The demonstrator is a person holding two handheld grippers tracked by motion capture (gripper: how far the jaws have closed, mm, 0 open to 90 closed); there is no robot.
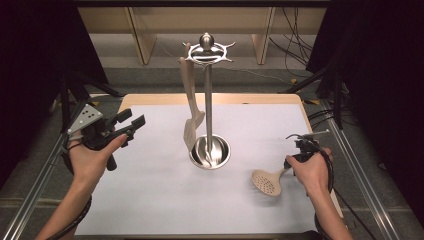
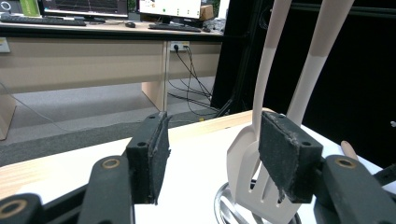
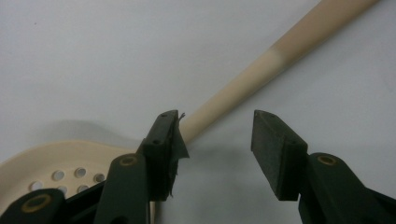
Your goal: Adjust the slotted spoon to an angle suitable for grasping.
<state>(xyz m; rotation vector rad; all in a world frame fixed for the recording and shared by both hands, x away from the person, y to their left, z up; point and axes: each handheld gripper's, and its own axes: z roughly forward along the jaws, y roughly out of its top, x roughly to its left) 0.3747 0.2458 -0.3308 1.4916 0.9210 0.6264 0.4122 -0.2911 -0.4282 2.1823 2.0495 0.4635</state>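
1. The work in hand looks like hanging kitchen tools on the steel utensil stand [image 1: 208,100] in the middle of the bench [image 1: 150,200]. A pale slotted turner [image 1: 191,107] already hangs from the stand's top ring, its blade just above the round base.
2. The skimmer spoon [image 1: 268,182] lies flat on the bench's white cover at the right, its perforated bowl toward the person and its handle running under the right hand.
3. The right claw [image 3: 215,149] is released — its jaws stand wide on either side of the skimmer's handle, near where handle meets bowl. The left pad is about at the handle's edge; the other is clear of it, so nothing is gripped.
4. The left claw [image 1: 131,124] is also released and holds nothing, held above the bench's left side and aimed toward the stand.
5. My reading: this is the pickup step for the skimmer. The next move calls for centring the handle between the pads, clenching firmly, then lifting without the bowl dragging — and carrying it to a free hook on the ring.
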